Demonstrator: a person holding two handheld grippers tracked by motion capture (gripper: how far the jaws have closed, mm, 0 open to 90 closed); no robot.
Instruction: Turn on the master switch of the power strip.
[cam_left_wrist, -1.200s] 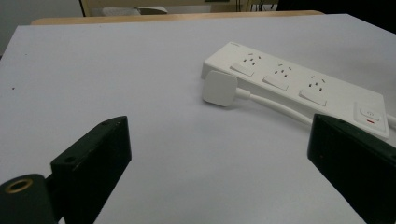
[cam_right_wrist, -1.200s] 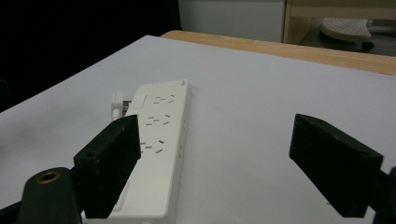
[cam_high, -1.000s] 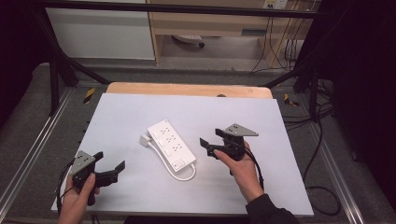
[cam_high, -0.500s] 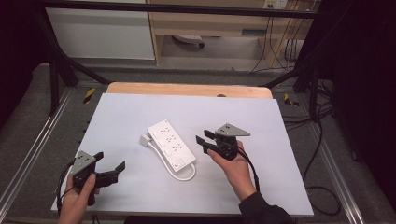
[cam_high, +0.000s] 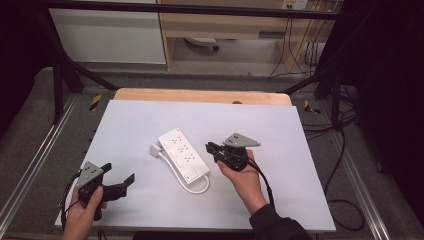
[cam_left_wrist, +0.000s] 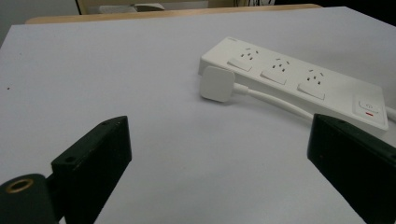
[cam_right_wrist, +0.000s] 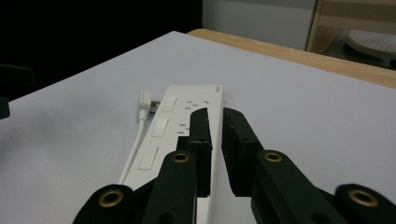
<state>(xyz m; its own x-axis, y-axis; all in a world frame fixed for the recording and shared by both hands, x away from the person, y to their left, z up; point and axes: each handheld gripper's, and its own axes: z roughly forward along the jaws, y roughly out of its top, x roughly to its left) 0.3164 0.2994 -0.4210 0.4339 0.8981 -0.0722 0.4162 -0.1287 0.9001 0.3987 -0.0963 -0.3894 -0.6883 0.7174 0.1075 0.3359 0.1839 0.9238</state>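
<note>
- Dark surroundings framed a table (cam_high: 150, 125) with a pale grey-white top and a strip of bare wood along its far edge; light cabinets and loose cables stood on the floor beyond it
- Near the middle of the table lay a white power strip (cam_high: 183, 154), set on a slant from far left to near right, with three socket groups along its top and a switch at its near right end
- Its white cord (cam_high: 192, 188) left the near right end, looped on the surface, and ran back along the strip's left side to a white plug (cam_high: 154, 149) lying flat just beside the far left corner
- In the left tool view the plug (cam_left_wrist: 216, 83) lay touching the strip's (cam_left_wrist: 299, 79) side, cord trailing right
- The left tool (cam_high: 120, 181) sat at the near left of the table, held in the person's left hand (cam_high: 82, 214), well apart from the strip; its jaws stood wide apart with nothing between them
- The right tool (cam_high: 211, 148) was held in the right hand (cam_high: 243, 177) just right of the strip, its tips pointing left at the strip's right edge
- In the right tool view, the right tool (cam_right_wrist: 215, 116) had its jaws drawn almost together, a thin gap left between them, clamping nothing; they hung over the strip's (cam_right_wrist: 187, 112) long right edge, and contact could not be judged
</note>
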